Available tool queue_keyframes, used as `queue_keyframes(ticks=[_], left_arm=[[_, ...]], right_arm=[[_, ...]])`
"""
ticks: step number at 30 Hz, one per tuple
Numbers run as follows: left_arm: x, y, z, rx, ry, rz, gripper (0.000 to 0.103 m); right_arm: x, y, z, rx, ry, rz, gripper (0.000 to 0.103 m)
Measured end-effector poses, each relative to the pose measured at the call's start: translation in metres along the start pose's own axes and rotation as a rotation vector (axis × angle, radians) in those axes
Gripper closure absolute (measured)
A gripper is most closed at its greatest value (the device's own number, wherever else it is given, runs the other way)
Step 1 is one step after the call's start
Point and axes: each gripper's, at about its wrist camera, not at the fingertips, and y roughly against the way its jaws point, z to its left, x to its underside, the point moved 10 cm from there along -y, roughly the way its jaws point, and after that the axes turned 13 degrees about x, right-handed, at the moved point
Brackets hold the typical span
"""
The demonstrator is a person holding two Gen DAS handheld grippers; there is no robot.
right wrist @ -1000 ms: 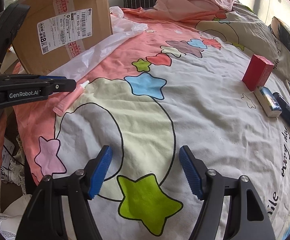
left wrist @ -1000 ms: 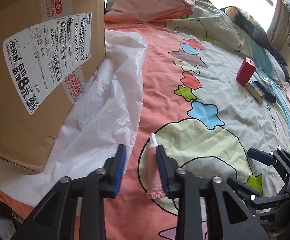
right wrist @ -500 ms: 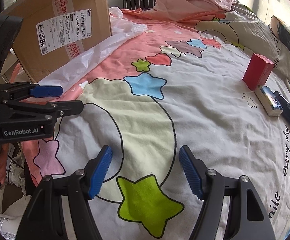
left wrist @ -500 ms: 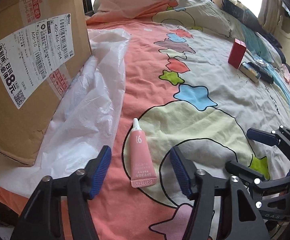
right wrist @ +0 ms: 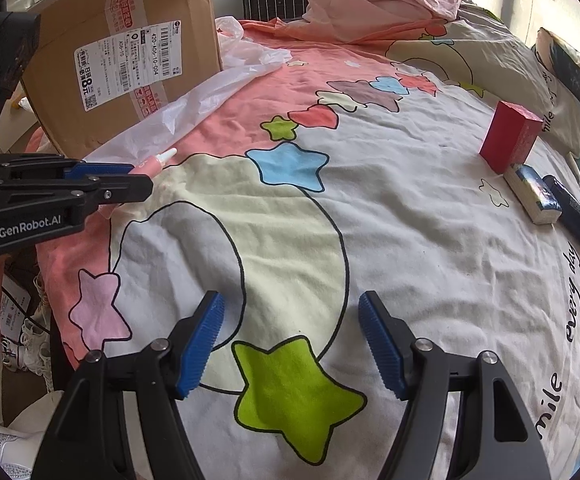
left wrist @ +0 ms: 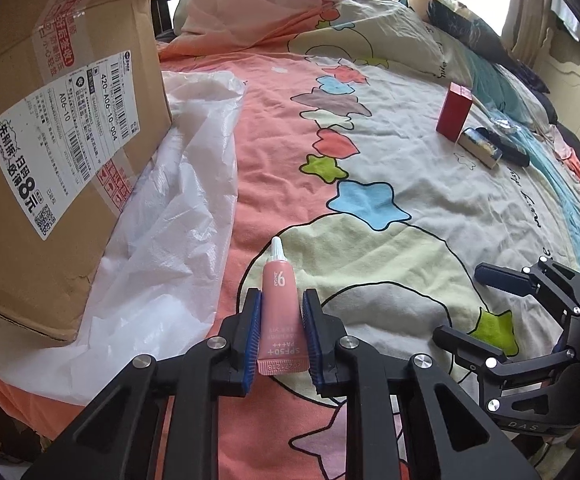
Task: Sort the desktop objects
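A small pink tube point(left wrist: 280, 312) with a white cap lies on the star-print bedsheet point(left wrist: 390, 248), cap pointing away. My left gripper point(left wrist: 281, 294) is closing onto it, and both blue pads press its sides. From the right wrist view the left gripper point(right wrist: 130, 178) sits at the left, low over the sheet, with the tube's cap point(right wrist: 166, 157) poking out. My right gripper point(right wrist: 290, 308) hangs open over a green star with nothing between its fingers. In the left wrist view the right gripper point(left wrist: 459, 302) shows at the right.
A cardboard box point(left wrist: 50, 160) stands at the left on a white plastic bag point(left wrist: 170, 240). Far right stand a red box point(right wrist: 510, 136), a small white-and-blue box point(right wrist: 534, 194) and a dark flat item point(right wrist: 578, 216). Crumpled pink bedding point(left wrist: 266, 0) lies at the back.
The left gripper shifted so the tube lies centred between its fingers, then closed onto it. The right gripper has stayed still and open.
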Motion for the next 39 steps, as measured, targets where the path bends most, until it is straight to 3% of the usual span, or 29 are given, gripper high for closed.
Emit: queue_keyframes(ticks=[7, 15, 26, 29, 32, 35, 39], left_arm=[[-0.007, 0.01, -0.018, -0.003, -0.047, -0.006, 0.082], [-0.032, 0.04, -0.052, -0.019, -0.139, -0.064, 0.082], [-0.057, 0.072, -0.069, -0.049, -0.196, -0.125, 0.084], [-0.063, 0.082, -0.073, -0.049, -0.206, -0.139, 0.089], [-0.069, 0.09, -0.077, -0.056, -0.218, -0.153, 0.089], [-0.074, 0.098, -0.081, -0.066, -0.232, -0.168, 0.092], [-0.066, 0.09, -0.077, -0.061, -0.237, -0.122, 0.091]], right_arm=[[0.001, 0.001, 0.0, -0.004, -0.013, 0.002, 0.037], [0.001, 0.006, -0.002, 0.01, -0.038, 0.003, 0.037], [-0.034, 0.074, -0.008, 0.068, 0.007, -0.148, 0.037], [-0.042, 0.088, -0.004, 0.061, 0.02, -0.169, 0.036], [-0.048, 0.103, 0.005, -0.003, 0.028, -0.185, 0.036], [-0.055, 0.118, 0.01, 0.006, 0.054, -0.222, 0.036], [-0.06, 0.12, 0.008, 0.019, 0.056, -0.228, 0.036]])
